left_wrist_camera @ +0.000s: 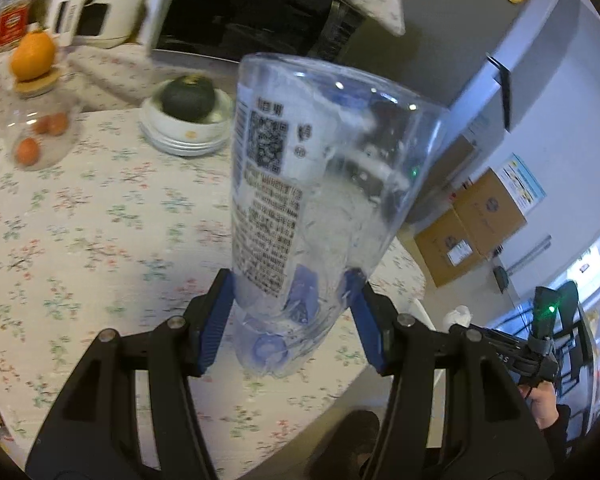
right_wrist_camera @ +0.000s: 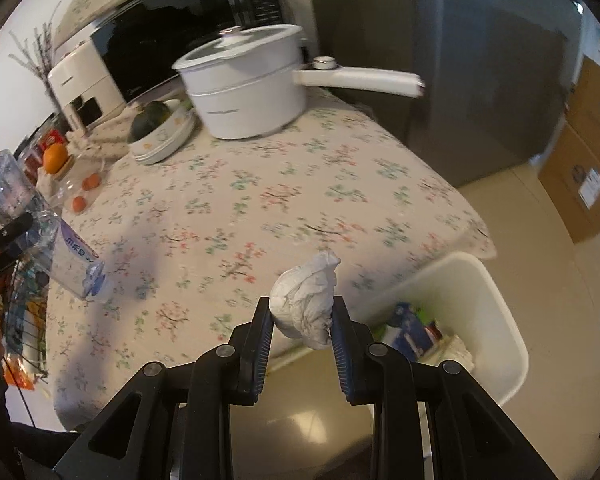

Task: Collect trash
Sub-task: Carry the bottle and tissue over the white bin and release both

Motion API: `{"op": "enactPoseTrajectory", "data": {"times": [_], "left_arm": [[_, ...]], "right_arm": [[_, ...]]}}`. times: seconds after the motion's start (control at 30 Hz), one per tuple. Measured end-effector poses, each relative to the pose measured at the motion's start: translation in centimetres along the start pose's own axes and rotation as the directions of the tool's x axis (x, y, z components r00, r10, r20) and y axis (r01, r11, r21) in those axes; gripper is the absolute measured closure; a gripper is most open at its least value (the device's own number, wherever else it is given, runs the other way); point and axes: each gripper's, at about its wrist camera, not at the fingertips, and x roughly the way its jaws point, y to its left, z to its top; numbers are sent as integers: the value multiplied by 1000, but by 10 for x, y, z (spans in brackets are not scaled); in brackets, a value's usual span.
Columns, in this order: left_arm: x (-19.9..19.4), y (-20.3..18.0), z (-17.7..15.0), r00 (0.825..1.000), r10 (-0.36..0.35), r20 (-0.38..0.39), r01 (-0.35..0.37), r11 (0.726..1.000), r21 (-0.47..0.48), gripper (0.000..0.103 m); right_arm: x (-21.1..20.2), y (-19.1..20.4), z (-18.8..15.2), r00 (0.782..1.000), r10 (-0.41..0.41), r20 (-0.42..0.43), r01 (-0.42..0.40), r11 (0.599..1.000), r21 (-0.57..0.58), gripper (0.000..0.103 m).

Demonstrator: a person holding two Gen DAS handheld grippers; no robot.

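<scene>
My left gripper (left_wrist_camera: 290, 300) is shut on a clear plastic bottle (left_wrist_camera: 312, 168) near its cap end, held above the floral tablecloth (left_wrist_camera: 100, 240); the bottle's printed label faces the camera. The same bottle (right_wrist_camera: 40, 236) shows at the left edge of the right wrist view. My right gripper (right_wrist_camera: 302, 316) is shut on a crumpled white tissue (right_wrist_camera: 306, 300), held off the table's near edge and left of a white trash bin (right_wrist_camera: 500, 304) on the floor. The bin holds some packaging. The tissue (left_wrist_camera: 458, 316) and the right gripper also show in the left wrist view.
On the table stand a white pot (right_wrist_camera: 246, 88) with a long handle, a bowl with a dark green squash (left_wrist_camera: 188, 98), and a glass jar (left_wrist_camera: 40, 136) topped by an orange. A microwave (right_wrist_camera: 180, 32) stands behind. Cardboard boxes (right_wrist_camera: 588, 168) and a grey fridge (right_wrist_camera: 480, 80) are at the right.
</scene>
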Motion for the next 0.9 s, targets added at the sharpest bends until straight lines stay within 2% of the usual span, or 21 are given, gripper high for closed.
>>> {"op": "enactPoseTrajectory", "data": {"times": [0.27,0.57,0.73,0.9], "left_arm": [[42,-76,-19,993,-97,-72,106,986,128,44],[109,-167,-50,966,-200,-163,235,942,238,44],[147,-200,-70,948,-252,-192,295,923,245,42],[178,-206,-83,937,-265,-227,313,925,215,42]], "right_arm": [[-10,-59,-16,999,-44,-12,45,995,93,74],[-13,-109,-32,998,-53,-39,59,984,170,74],[-13,-124,-38,997,-63,-50,71,979,189,74],[-10,-136,-44,995,-70,-70,83,976,202,74]]}}
